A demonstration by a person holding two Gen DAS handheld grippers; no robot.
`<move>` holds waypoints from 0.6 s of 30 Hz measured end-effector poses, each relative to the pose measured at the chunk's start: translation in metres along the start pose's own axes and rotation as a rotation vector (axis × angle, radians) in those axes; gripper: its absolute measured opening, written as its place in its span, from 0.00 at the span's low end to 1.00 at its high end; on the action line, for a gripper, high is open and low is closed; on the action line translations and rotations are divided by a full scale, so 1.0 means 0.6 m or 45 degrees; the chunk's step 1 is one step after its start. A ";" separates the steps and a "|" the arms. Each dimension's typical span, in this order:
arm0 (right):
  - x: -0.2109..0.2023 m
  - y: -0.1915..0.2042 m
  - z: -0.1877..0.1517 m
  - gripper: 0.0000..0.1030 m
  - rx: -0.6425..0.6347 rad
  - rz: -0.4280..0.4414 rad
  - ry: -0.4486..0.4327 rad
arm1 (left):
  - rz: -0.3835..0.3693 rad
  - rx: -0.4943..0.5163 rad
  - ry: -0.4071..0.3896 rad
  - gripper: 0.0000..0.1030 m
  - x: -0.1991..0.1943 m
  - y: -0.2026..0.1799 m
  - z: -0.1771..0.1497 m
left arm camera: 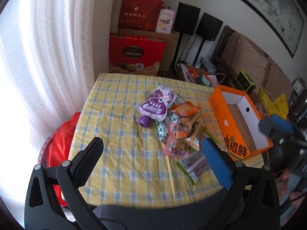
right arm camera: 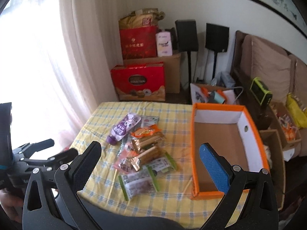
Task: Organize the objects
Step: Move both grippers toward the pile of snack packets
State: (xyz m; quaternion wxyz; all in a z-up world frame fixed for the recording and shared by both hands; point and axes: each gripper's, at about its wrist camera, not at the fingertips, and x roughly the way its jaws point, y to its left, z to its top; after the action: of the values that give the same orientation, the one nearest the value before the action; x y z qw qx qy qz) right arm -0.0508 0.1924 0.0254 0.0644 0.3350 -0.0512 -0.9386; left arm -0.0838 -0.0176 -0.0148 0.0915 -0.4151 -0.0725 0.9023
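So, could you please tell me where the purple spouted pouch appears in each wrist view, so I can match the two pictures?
Left wrist view: the purple pouch lies mid-table, at the far-left end of the snack pile.
Right wrist view: the purple pouch lies left of centre, again at the pile's far-left end.
Shared landmark: the orange box stands to the right of the pile in both.

"COLLECTION" reads on the lower red gift box (left arm camera: 136, 54); "招鲜" on the orange box (left arm camera: 238, 149).

Snack pile (right arm camera: 142, 149) mid-table (right arm camera: 172, 207), open box (right arm camera: 249, 134) just right.
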 end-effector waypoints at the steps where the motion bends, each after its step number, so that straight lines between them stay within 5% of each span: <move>1: 0.011 -0.001 0.000 1.00 0.006 0.005 0.020 | -0.007 -0.001 0.003 1.00 0.006 0.001 0.007; 18: 0.215 -0.009 -0.044 0.78 0.083 0.018 0.366 | -0.011 0.015 0.082 0.95 0.113 0.016 0.059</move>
State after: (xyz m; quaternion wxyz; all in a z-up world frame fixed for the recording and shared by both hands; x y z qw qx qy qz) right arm -0.1334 0.1761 -0.0758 0.0668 0.4673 -0.0743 -0.8784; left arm -0.1551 -0.0136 -0.0441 0.1001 -0.4430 -0.0661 0.8885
